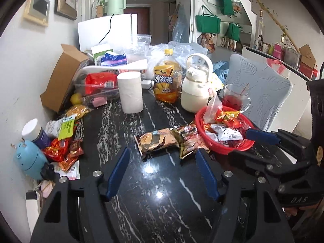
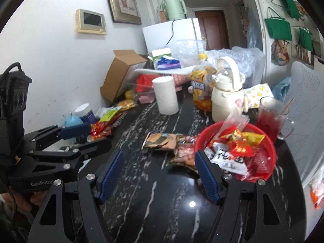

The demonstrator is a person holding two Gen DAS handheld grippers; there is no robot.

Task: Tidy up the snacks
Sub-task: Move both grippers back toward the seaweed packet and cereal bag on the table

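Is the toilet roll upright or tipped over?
Upright. The toilet roll stands on end on the table, its flat round top facing up.

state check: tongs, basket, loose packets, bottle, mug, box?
left tongs: open, empty
right tongs: open, empty
red basket: upright, holds snack packets
two loose packets: flat on table beside basket
iced tea bottle: upright, capped
glass mug: upright, red drink inside
cardboard box: flaps open
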